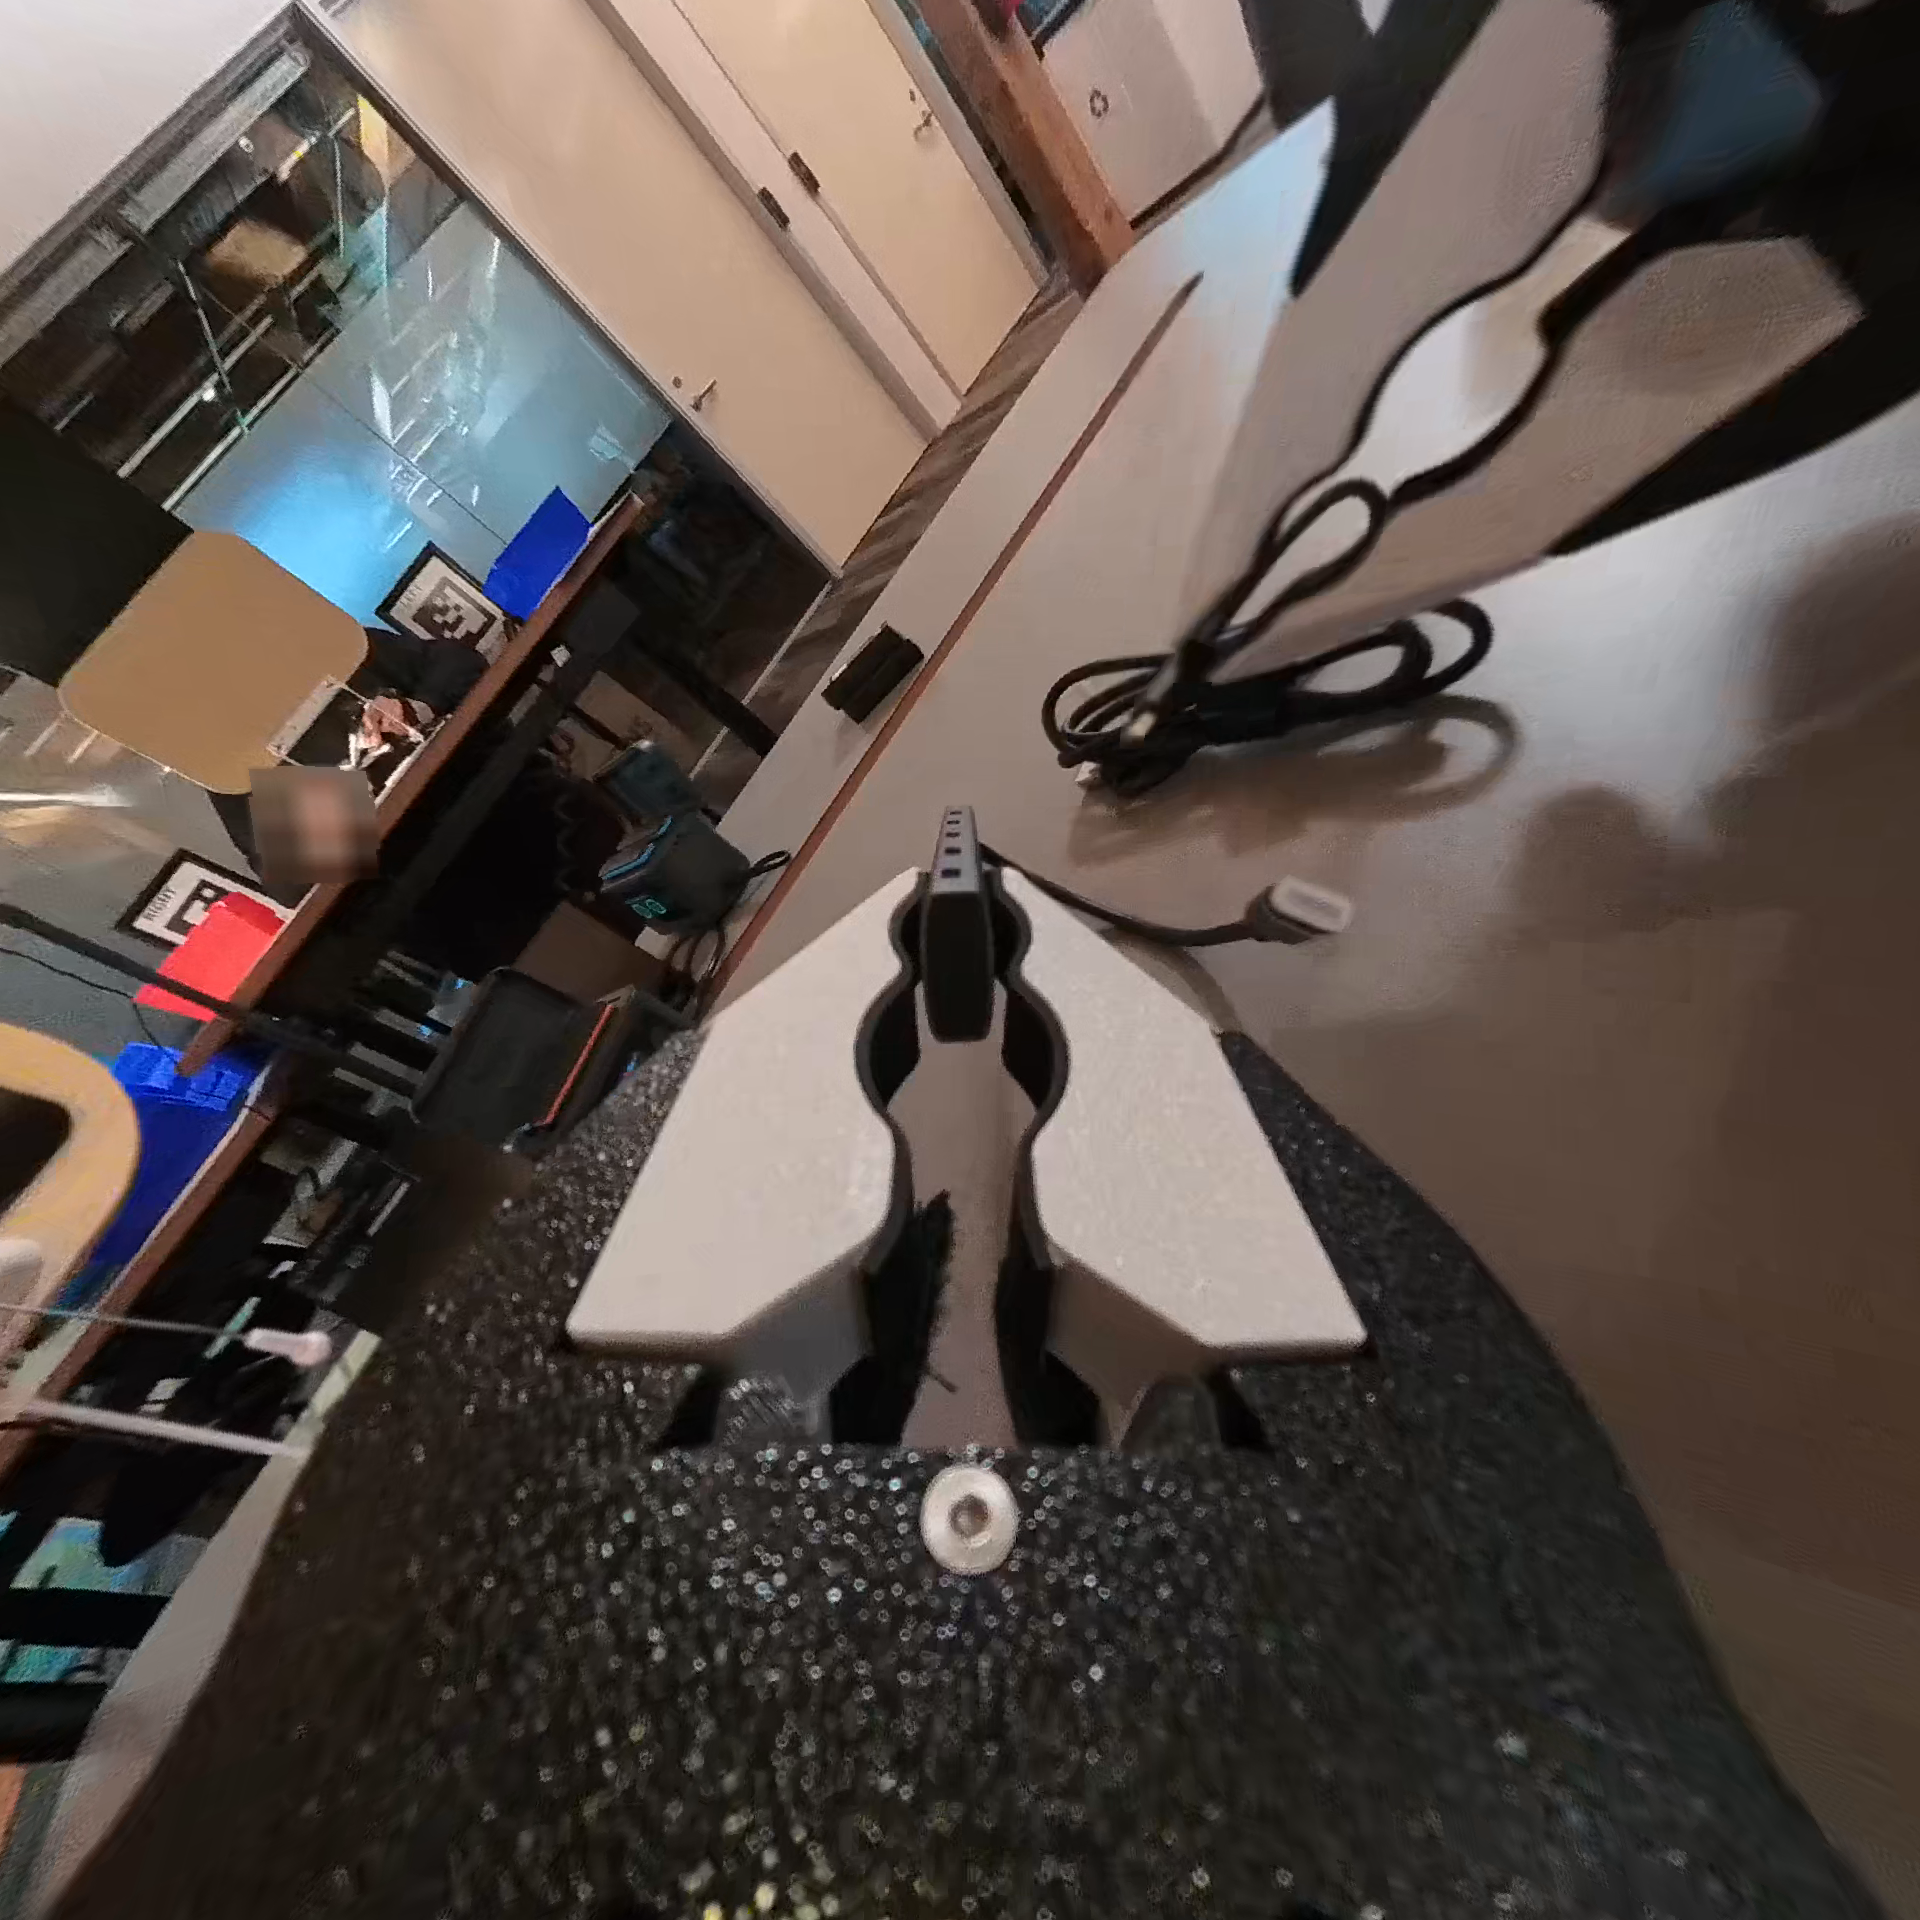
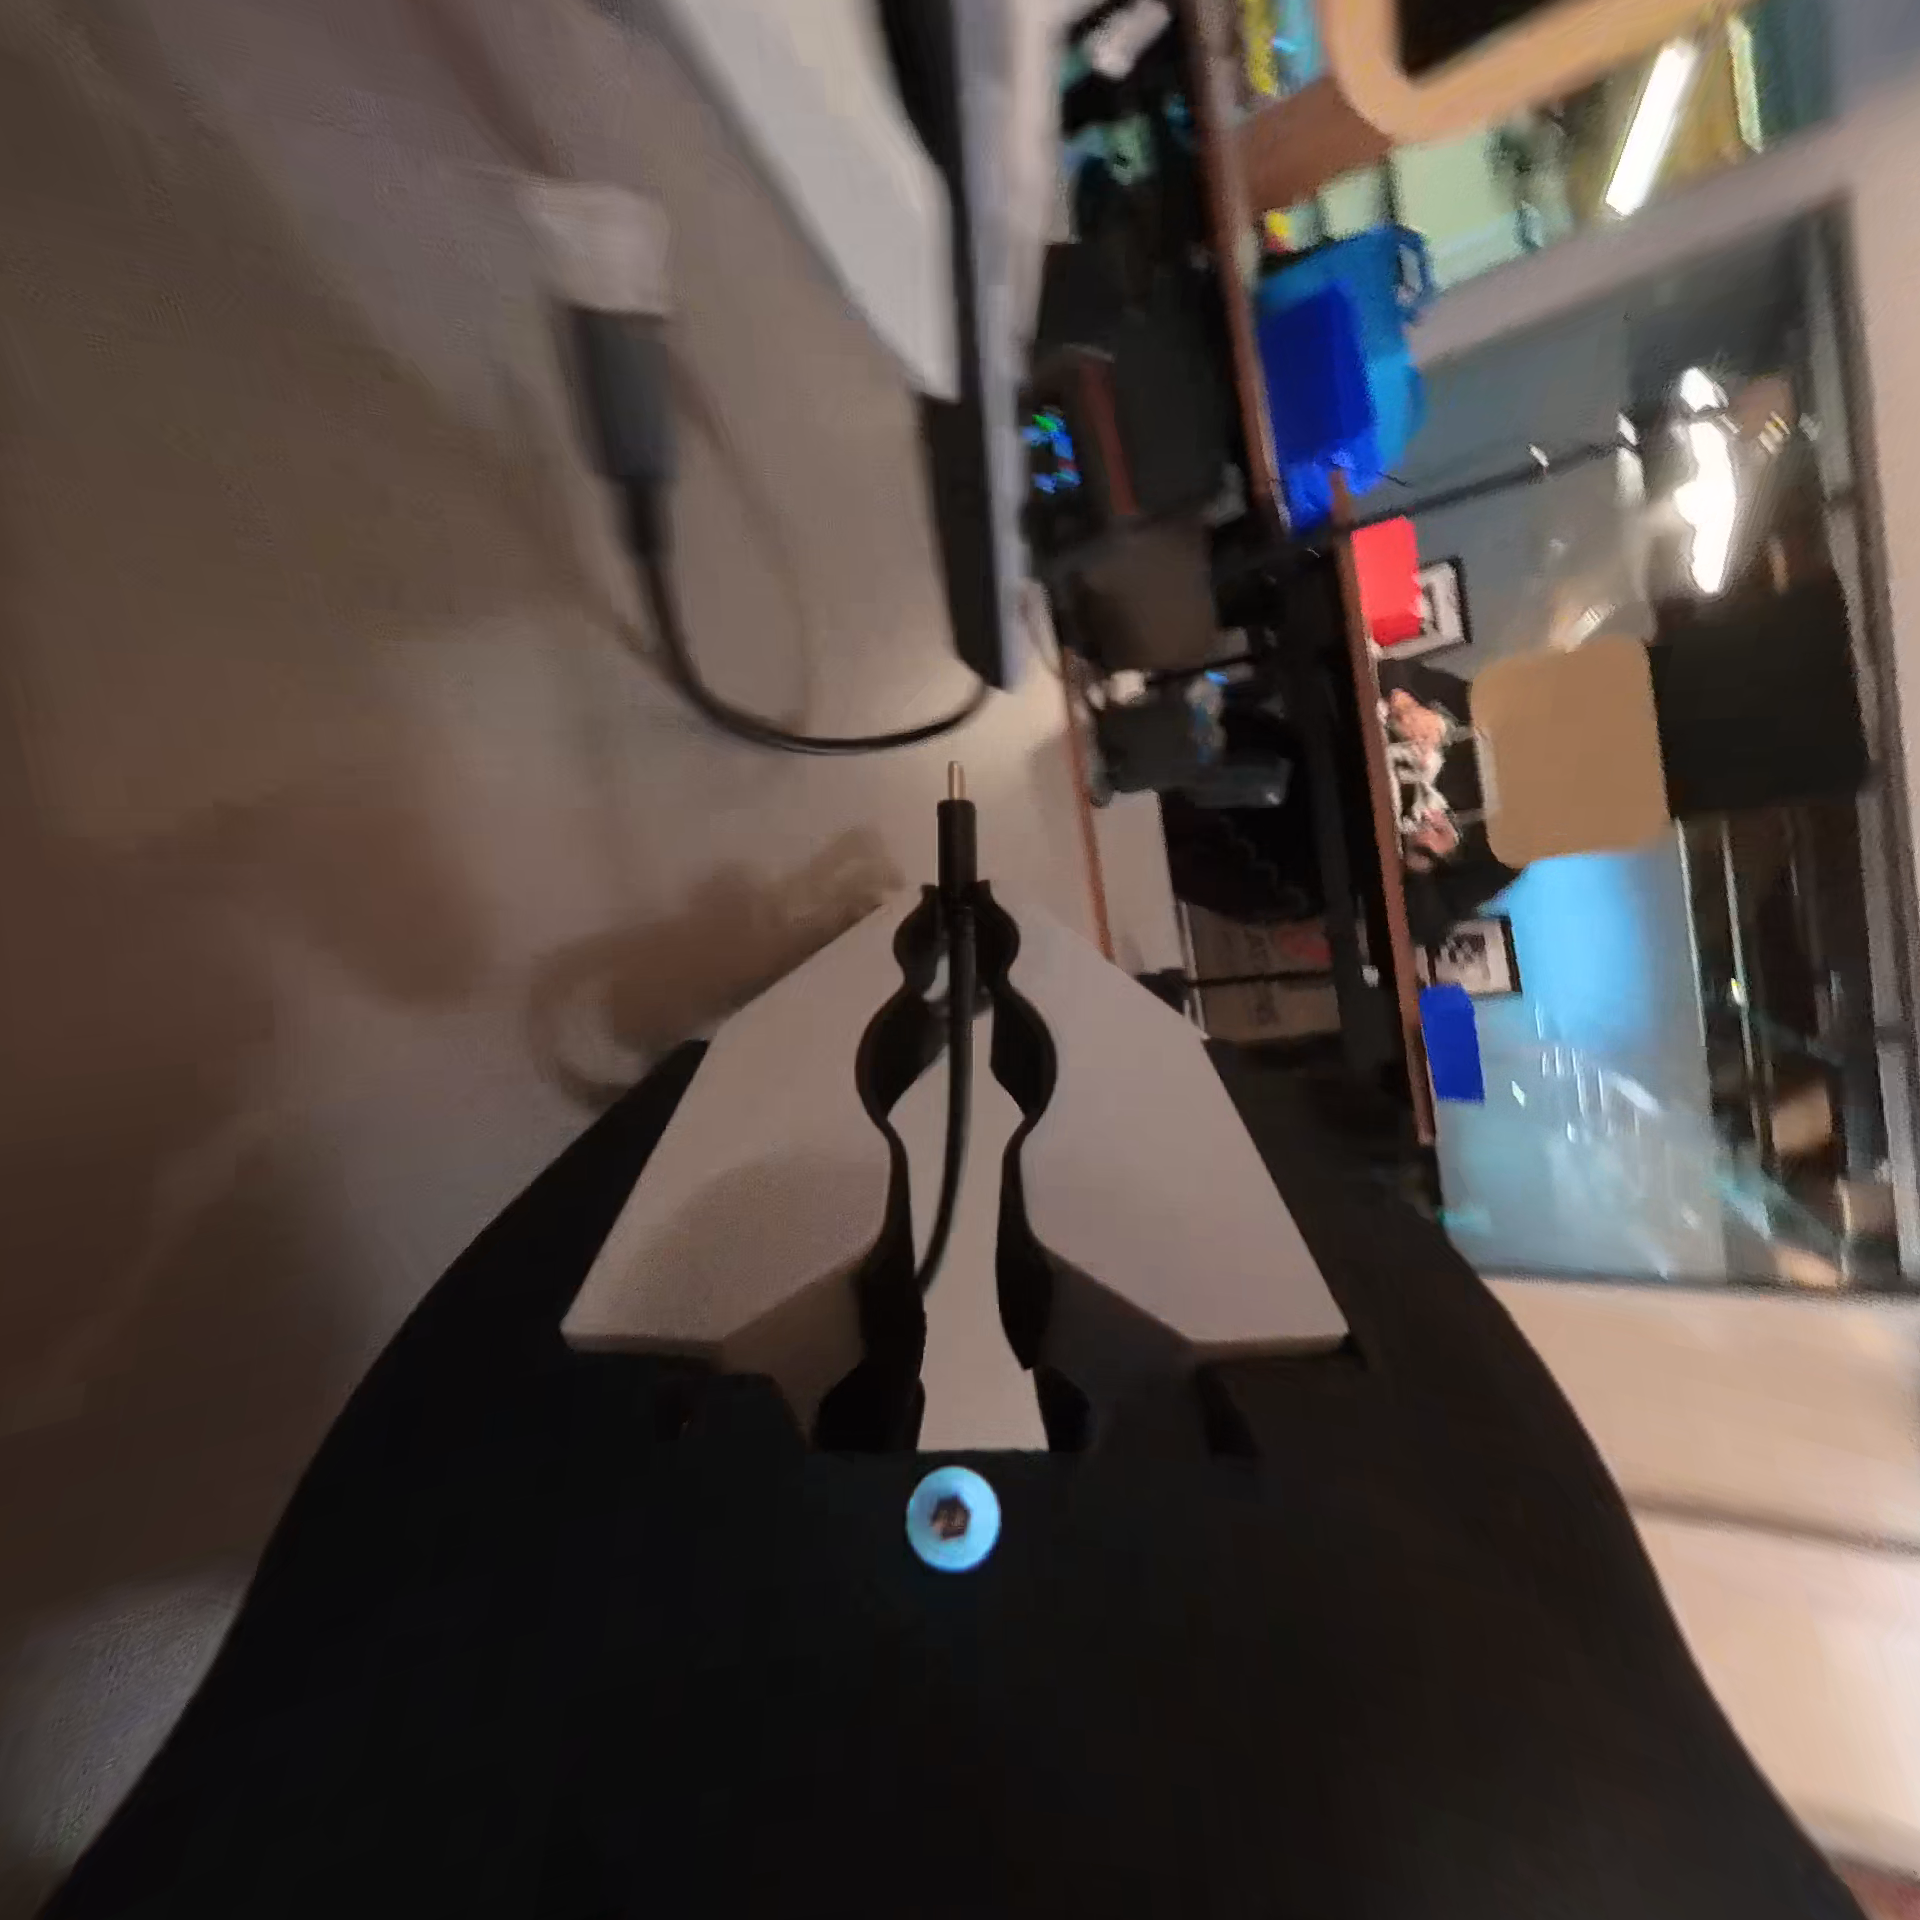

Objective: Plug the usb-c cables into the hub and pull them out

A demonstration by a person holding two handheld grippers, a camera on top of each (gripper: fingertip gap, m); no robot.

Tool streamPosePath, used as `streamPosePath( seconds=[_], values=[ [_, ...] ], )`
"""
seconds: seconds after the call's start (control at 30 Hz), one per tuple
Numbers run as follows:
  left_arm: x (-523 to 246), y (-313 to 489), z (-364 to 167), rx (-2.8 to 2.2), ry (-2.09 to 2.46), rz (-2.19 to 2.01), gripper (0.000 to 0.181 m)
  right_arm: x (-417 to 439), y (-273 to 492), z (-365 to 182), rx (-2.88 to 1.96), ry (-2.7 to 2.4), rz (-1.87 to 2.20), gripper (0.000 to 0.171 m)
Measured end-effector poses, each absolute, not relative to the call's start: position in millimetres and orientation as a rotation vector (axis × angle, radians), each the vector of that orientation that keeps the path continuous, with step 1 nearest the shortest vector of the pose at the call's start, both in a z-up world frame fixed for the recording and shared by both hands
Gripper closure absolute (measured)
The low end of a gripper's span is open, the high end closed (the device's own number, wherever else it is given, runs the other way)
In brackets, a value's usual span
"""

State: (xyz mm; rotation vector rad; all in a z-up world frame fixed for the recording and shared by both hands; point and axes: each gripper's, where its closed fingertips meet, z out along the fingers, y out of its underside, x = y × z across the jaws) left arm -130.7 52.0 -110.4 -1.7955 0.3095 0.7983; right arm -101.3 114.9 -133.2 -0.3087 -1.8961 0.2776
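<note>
My left gripper (image 1: 957, 885) is shut on a dark grey hub (image 1: 954, 966), held edge-up, with its row of ports (image 1: 956, 844) pointing forward past the fingertips. The hub's own lead runs right to a capped plug (image 1: 1311, 908) lying on the table (image 1: 1558, 1091). My right gripper (image 2: 956, 902) is shut on a black usb-c cable, and its plug (image 2: 953, 821) sticks out forward. In the left wrist view the right gripper (image 1: 1195, 649) comes in from the upper right, above a coiled bundle of black cables (image 1: 1278, 696).
In the blurred right wrist view the capped plug (image 2: 613, 249) and its lead (image 2: 727, 707) lie on the table (image 2: 312, 831), next to the left gripper's body (image 2: 935, 343). The table's far edge (image 1: 935, 665) borders another desk with a small black box (image 1: 873, 667). Blue and red bins stand beyond. Some 8 centimeters of space lies between my two pairs of fingers.
</note>
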Motion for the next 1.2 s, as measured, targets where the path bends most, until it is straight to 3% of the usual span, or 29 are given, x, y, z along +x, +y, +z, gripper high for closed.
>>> streamPosePath(
  seconds=[0.3, 0.47, 0.7, 0.9, 1.2],
  values=[
    [-123.7, 53.9, -116.1, -1.805, 0.452, 0.902, 0.173, -76.3, 82.0, -186.1, -0.272, -2.218, 0.443, 0.171],
    [-124.2, 54.1, -116.0, -1.808, 0.462, 0.917, 0.172, -71.2, 79.5, -176.3, -0.405, -2.249, 0.655, 0.146],
    [-130.2, 51.3, -114.5, -1.811, 0.426, 0.898, 0.173, -54.7, 47.2, -130.1, -0.446, -2.186, 1.191, 0.149],
    [-128.6, 53.4, -115.3, -1.812, 0.432, 0.887, 0.173, -87.4, 59.0, -152.9, -0.503, -2.22, 0.895, 0.134],
    [-130.4, 53.0, -117.0, -1.826, 0.452, 0.915, 0.173, -95.4, 55.3, -142.5, -0.357, -2.156, 0.711, 0.142]
  ],
)
